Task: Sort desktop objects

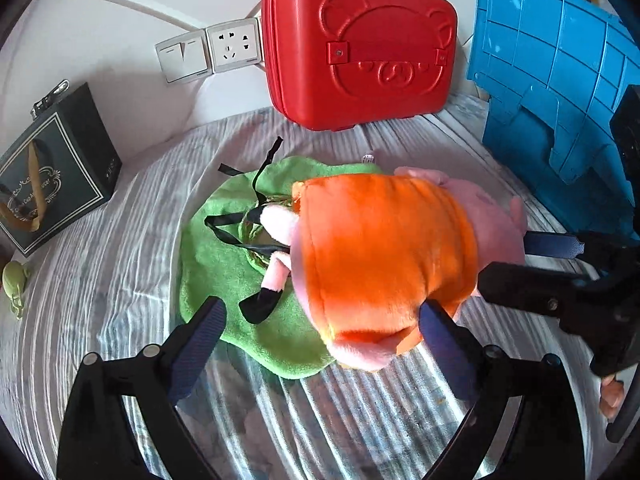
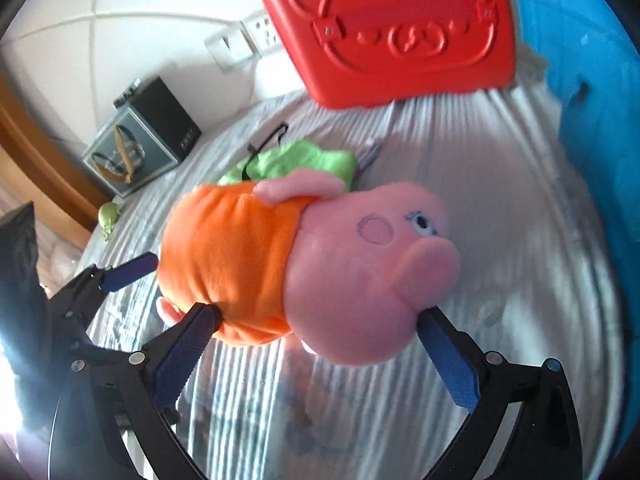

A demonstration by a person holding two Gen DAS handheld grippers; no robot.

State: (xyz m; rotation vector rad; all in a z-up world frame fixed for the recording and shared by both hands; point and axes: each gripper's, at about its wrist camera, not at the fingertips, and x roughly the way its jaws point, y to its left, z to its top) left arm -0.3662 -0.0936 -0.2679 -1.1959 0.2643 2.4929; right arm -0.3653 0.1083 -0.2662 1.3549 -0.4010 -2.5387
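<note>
A plush pig (image 1: 380, 248) in an orange dress lies head to the right over a green drawstring pouch (image 1: 216, 264) on the striped tablecloth. In the left wrist view my left gripper (image 1: 322, 320) is open wide at the pig's near side. Its right pad touches the hem of the dress and its left pad is over the pouch. In the right wrist view my right gripper (image 2: 316, 320) straddles the plush pig (image 2: 312, 256), one pad pressed into the orange body, the other tucked under the pink head. The right gripper (image 1: 504, 260) also shows at the pig's head.
A red bear-embossed case (image 1: 360, 52) leans on the back wall beside wall sockets (image 1: 232, 46). A blue crate (image 1: 552, 80) stands at the right and a dark gift box (image 1: 52, 168) at the left. A small green toy (image 1: 14, 280) lies near the left edge, and pens (image 2: 370, 156) behind the pouch.
</note>
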